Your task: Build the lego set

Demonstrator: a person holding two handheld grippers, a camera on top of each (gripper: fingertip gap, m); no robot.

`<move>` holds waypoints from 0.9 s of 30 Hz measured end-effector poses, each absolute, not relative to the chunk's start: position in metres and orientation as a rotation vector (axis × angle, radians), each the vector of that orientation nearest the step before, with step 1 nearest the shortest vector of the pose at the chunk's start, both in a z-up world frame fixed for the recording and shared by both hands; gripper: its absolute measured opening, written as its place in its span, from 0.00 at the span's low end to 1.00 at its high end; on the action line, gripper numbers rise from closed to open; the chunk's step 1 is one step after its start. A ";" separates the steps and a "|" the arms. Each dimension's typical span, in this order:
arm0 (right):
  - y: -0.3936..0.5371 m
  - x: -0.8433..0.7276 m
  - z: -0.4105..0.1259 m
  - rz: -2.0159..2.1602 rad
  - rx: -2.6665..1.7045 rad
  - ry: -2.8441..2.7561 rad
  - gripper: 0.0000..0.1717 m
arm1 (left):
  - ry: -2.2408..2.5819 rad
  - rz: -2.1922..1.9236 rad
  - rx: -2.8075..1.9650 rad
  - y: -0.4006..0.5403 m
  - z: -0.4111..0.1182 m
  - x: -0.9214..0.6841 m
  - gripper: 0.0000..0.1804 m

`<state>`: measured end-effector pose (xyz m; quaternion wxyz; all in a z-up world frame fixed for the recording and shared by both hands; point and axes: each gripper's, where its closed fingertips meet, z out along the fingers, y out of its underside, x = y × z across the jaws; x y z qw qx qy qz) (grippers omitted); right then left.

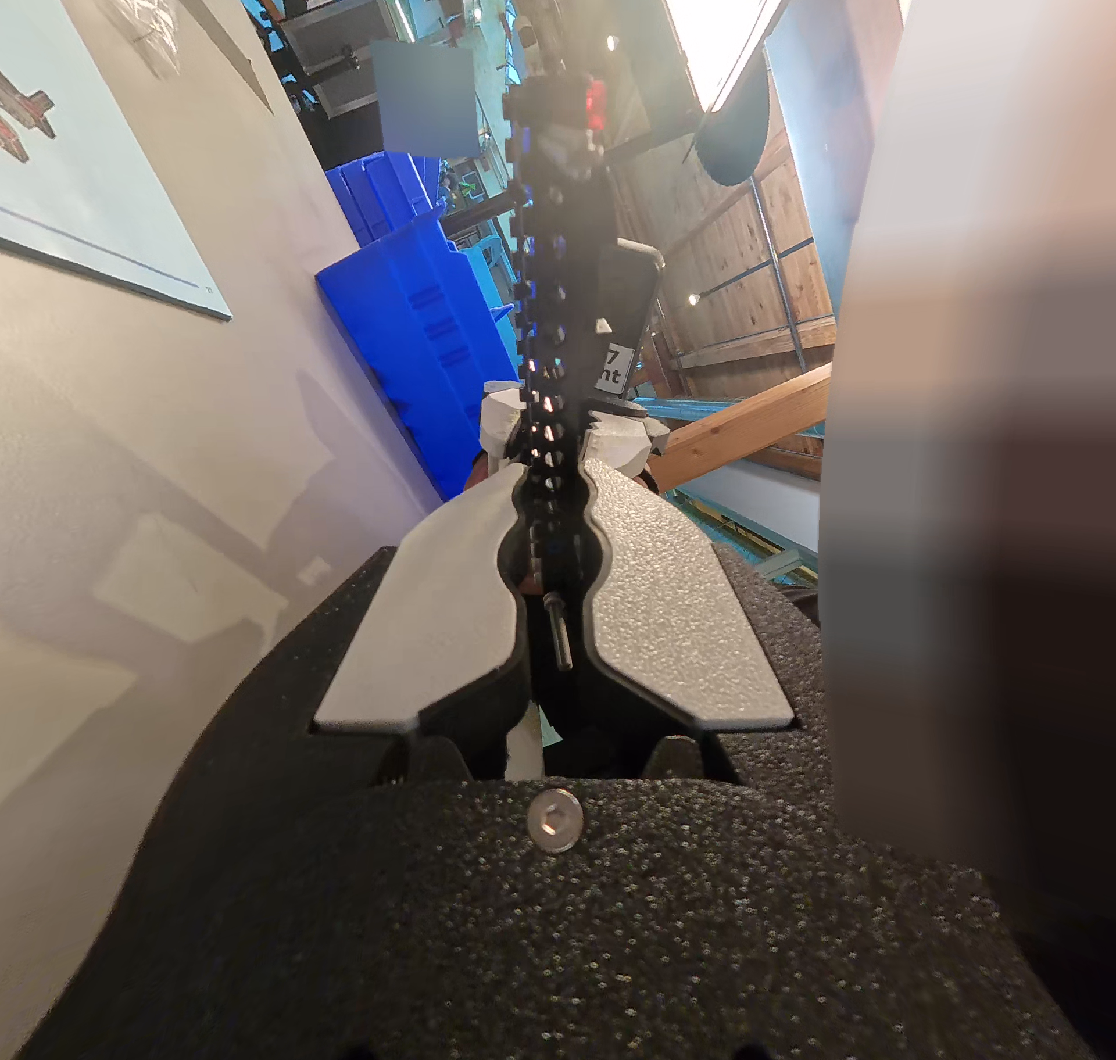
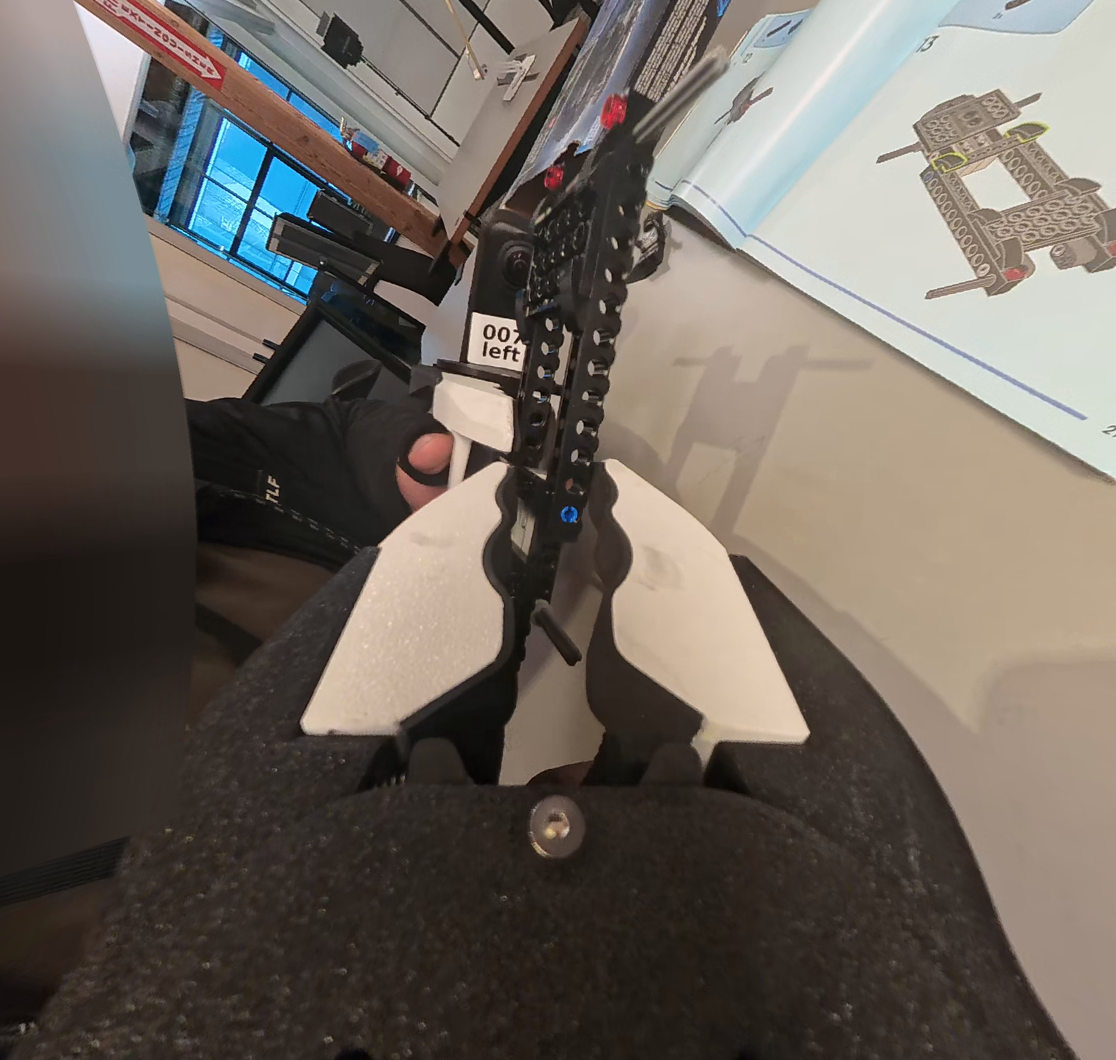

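Both claws grip one black holed-beam assembly [image 1: 546, 318] running up the frame's centre. The left claw [image 1: 552, 487] is clamped on its near end, pads pressed to both sides. In the right wrist view the right claw [image 2: 552, 487] is closed on the other end, an instruction booklet [image 2: 906, 186] at upper right on the counter [image 2: 785, 518]

We see bright daylight, a glaring window [image 1: 718, 10] overhead, soft shadows on the pale table [image 2: 845, 578], blurred nearby parts, and edges bent by the lens.
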<state>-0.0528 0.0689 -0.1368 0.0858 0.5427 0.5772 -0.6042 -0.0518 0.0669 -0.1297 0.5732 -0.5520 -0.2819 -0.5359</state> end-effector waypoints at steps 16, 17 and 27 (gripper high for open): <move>0.065 -0.048 -0.133 -1.818 1.540 1.722 0.13 | -0.560 -1.242 -1.342 0.066 -0.124 -0.050 0.07; 0.065 -0.048 -0.133 -1.819 1.535 1.723 0.13 | -0.553 -1.244 -1.347 0.065 -0.124 -0.050 0.07; 0.060 -0.043 -0.131 -1.836 1.458 1.766 0.13 | -0.466 -1.263 -1.400 0.063 -0.122 -0.045 0.07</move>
